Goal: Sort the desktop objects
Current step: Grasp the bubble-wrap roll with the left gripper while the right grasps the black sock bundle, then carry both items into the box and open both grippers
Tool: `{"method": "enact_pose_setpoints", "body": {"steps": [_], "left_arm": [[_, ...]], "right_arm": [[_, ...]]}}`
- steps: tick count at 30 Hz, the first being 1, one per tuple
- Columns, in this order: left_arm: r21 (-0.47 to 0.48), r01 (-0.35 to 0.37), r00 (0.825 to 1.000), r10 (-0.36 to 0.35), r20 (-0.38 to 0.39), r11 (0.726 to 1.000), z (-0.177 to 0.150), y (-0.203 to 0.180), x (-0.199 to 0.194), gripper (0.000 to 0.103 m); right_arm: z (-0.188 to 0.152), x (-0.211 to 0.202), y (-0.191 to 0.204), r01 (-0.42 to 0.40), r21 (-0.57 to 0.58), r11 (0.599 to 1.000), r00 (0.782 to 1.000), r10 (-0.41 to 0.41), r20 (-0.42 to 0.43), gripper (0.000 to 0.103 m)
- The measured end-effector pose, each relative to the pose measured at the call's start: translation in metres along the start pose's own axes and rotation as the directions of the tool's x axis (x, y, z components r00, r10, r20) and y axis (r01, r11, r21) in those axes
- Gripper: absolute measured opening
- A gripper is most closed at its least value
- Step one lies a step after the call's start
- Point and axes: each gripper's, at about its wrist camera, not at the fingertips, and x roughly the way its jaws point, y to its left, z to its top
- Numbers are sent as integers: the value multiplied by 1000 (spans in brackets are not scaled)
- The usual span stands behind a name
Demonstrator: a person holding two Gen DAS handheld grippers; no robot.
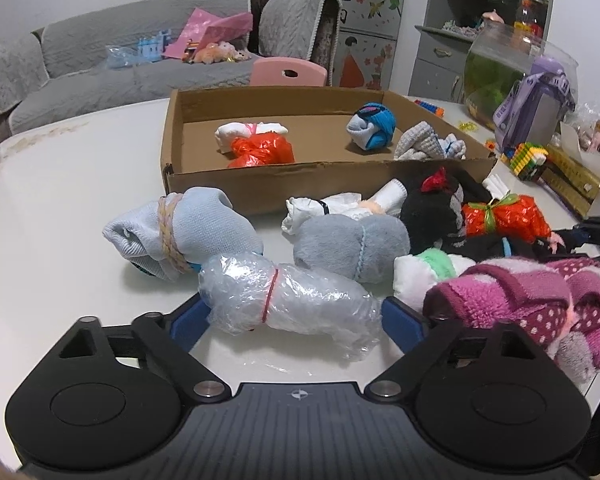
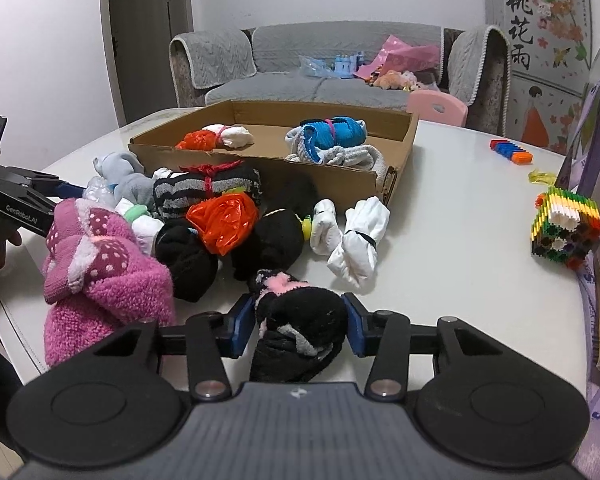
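Right tongs (image 2: 300, 322) pinching black sock bundle (image 2: 300, 320); left tongs (image 1: 296, 320) spread around bubble-wrap bundle (image 1: 288, 300).
Cardboard box (image 1: 300, 184) sits beyond both tongs on the white surface (image 1: 60, 220), several bundles inside. Pink fuzzy bundle (image 2: 100, 276) lies just left of the right tongs. Bubble-wrap bundle rests between the left pads (image 1: 404, 318), contact unclear. Black bundle pressed by both right pads.

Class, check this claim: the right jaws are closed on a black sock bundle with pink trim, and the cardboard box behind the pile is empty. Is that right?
Not quite. The cardboard box is not empty: the right wrist view shows several bundles in it, among them a blue sock bundle. The right gripper does grip the black sock bundle.
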Motion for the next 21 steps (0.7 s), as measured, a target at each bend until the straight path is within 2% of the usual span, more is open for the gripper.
{"method": "enact_pose_setpoints", "body": {"steps": [11,21], "left_arm": [[-18,-5,999,5,35,1000,2,-2,-26,87],[-18,-18,994,19,104,1000,37,-6,-71,87]], "right_arm": [[3,-13,-11,-2,52,999,999,0,48,42],[15,-32,-31,-7,166,986,992,-14,122,42]]}}
